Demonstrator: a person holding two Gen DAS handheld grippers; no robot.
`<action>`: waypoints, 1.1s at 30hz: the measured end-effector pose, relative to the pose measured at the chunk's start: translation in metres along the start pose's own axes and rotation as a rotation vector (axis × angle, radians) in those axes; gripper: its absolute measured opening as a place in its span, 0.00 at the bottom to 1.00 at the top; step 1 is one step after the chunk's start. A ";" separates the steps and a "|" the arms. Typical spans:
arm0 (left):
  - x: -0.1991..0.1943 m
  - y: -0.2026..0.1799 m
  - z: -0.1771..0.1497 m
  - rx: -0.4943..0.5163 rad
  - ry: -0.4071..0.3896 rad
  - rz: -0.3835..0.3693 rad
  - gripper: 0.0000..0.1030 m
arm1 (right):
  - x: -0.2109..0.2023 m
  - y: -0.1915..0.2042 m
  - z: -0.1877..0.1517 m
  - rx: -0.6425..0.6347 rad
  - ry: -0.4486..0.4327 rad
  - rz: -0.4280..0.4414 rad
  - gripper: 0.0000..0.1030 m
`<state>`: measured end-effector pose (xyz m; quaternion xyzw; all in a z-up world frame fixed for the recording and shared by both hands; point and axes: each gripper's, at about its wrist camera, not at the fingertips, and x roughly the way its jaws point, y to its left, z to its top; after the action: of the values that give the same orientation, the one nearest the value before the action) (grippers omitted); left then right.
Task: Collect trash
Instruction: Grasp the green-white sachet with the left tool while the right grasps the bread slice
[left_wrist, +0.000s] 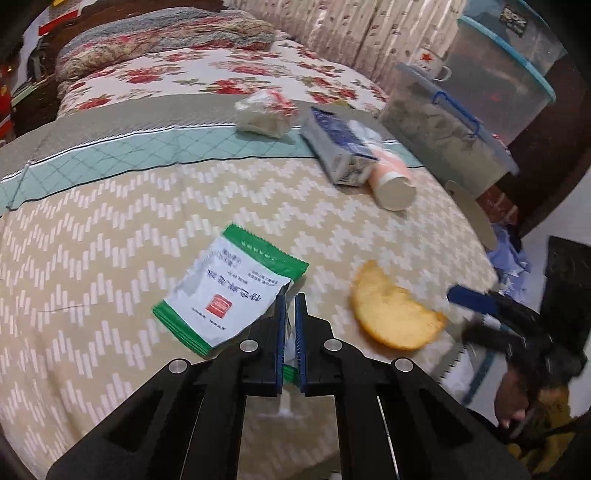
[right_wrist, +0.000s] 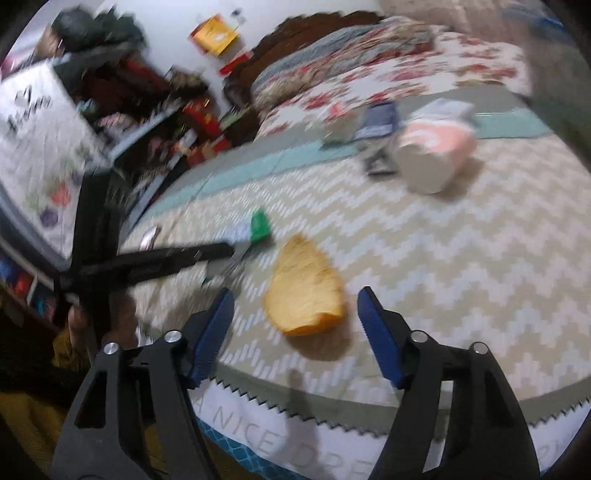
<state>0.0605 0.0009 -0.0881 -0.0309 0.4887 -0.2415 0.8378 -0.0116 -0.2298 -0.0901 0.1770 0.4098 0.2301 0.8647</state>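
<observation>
The left gripper (left_wrist: 290, 299) is pressed together on a corner of the green and white wrapper (left_wrist: 225, 291), low in the middle of the frame. The right gripper (right_wrist: 295, 295) is spread wide, with the orange peel (right_wrist: 304, 288) lying on the blanket (right_wrist: 461, 258) between its tips. A carton (left_wrist: 340, 147), a cup (left_wrist: 391, 181) and a crumpled wrapper (left_wrist: 266, 110) are seen toward the upper right.

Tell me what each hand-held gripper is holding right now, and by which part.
The left hand-held gripper pinches the green-and-white wrapper at its near corner edge. The right hand-held gripper is open, holding nothing, framing the orange peel.
</observation>
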 end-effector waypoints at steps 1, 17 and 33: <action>-0.002 -0.005 0.000 0.010 -0.001 -0.017 0.05 | -0.003 -0.006 0.002 0.018 -0.010 -0.009 0.64; 0.014 -0.029 -0.003 0.054 0.048 0.020 0.12 | 0.046 -0.023 0.001 0.120 0.130 0.068 0.51; -0.024 0.041 0.016 -0.014 -0.083 0.297 0.86 | 0.064 -0.004 -0.006 0.058 0.150 -0.003 0.11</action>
<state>0.0795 0.0446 -0.0722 0.0261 0.4546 -0.1100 0.8835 0.0206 -0.1975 -0.1358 0.1836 0.4803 0.2294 0.8264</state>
